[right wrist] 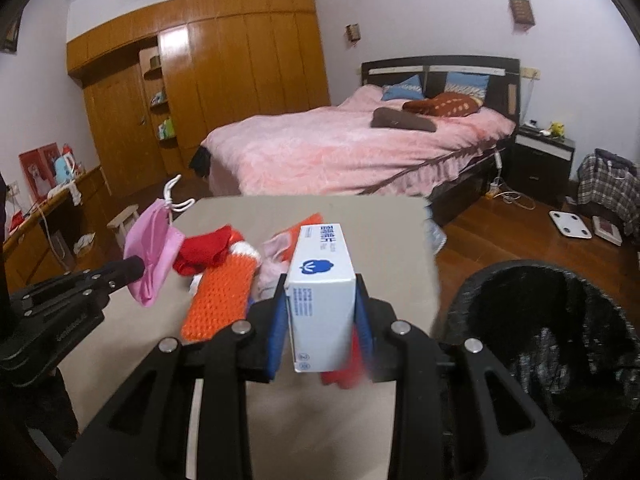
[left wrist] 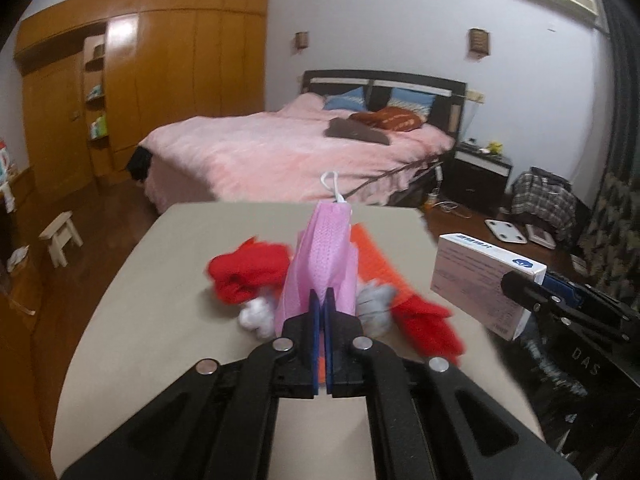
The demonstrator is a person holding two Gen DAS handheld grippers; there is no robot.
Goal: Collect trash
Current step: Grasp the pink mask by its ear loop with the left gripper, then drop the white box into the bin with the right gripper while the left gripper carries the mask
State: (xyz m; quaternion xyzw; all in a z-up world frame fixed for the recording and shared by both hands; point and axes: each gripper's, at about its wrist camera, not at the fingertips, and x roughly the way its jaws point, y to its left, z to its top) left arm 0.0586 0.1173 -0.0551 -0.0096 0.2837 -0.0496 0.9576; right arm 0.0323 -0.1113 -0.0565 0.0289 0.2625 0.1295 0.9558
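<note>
A pink face mask (left wrist: 320, 256) with white ear loops stands up between the blue pads of my left gripper (left wrist: 320, 300), which is shut on it above the beige table (left wrist: 160, 280). The same mask (right wrist: 154, 252) shows at the left of the right wrist view, pinched by the left gripper (right wrist: 136, 268). My right gripper (right wrist: 322, 316) is shut on a white carton with a blue logo (right wrist: 320, 280), held off the table. That carton (left wrist: 480, 280) appears at the right of the left wrist view.
Red knitted pieces (left wrist: 248, 276), an orange knitted piece (right wrist: 224, 296) and white fluffy bits (left wrist: 256, 316) lie on the table. A black bin with a dark liner (right wrist: 540, 320) stands right of the table. A pink bed (left wrist: 288, 152) lies beyond, a wooden wardrobe (left wrist: 160, 80) to its left.
</note>
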